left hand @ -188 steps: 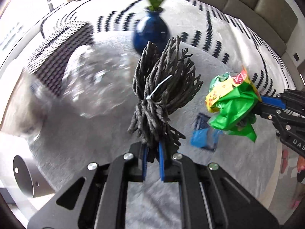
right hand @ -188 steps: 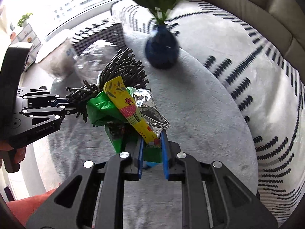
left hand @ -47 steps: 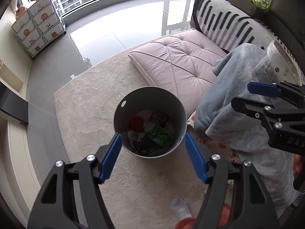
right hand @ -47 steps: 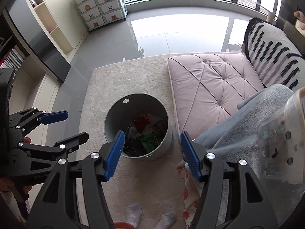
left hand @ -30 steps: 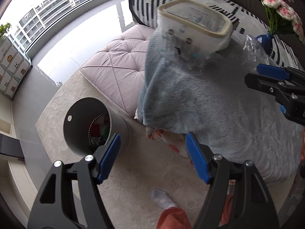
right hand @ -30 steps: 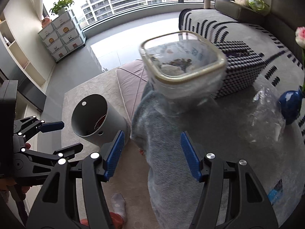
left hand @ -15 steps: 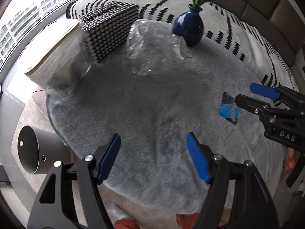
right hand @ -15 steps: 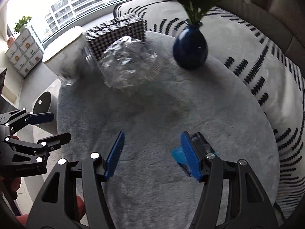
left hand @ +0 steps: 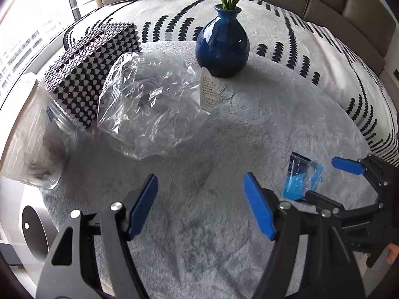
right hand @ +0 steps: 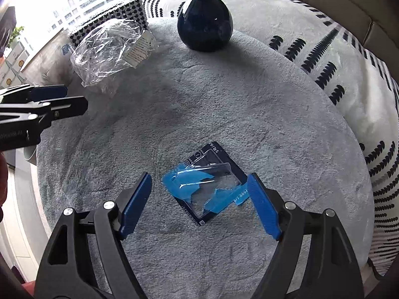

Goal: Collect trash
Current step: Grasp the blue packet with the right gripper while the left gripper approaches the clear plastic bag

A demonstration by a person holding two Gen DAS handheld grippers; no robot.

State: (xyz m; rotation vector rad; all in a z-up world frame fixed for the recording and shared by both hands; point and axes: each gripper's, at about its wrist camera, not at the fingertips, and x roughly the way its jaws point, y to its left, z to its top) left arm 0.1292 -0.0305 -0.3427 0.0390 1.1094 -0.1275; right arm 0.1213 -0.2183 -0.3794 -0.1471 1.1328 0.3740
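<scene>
A torn blue and clear blister pack (right hand: pixel 208 185) lies flat on the round table's grey fleece cover (right hand: pixel 224 94). My right gripper (right hand: pixel 199 204) is open and empty, its blue pads on either side of the pack, just above it. The pack also shows in the left wrist view (left hand: pixel 301 177), with the right gripper (left hand: pixel 326 179) around it. A crumpled clear plastic bag (left hand: pixel 149 102) with a white label lies at the back left. My left gripper (left hand: pixel 200 204) is open and empty, hovering over bare cover in front of the bag. The grey trash bin (left hand: pixel 32 226) stands on the floor, low left.
A blue vase (left hand: pixel 222 47) with green stems stands at the table's back. A black-and-white patterned box (left hand: pixel 87 67) and a clear jar (left hand: pixel 35 139) sit at the left edge. A patterned sofa throw (right hand: pixel 336 49) lies behind the table.
Both grippers swung from the bin back over the table and came lower. The right one now straddles the blue pack. Both stay open and empty.
</scene>
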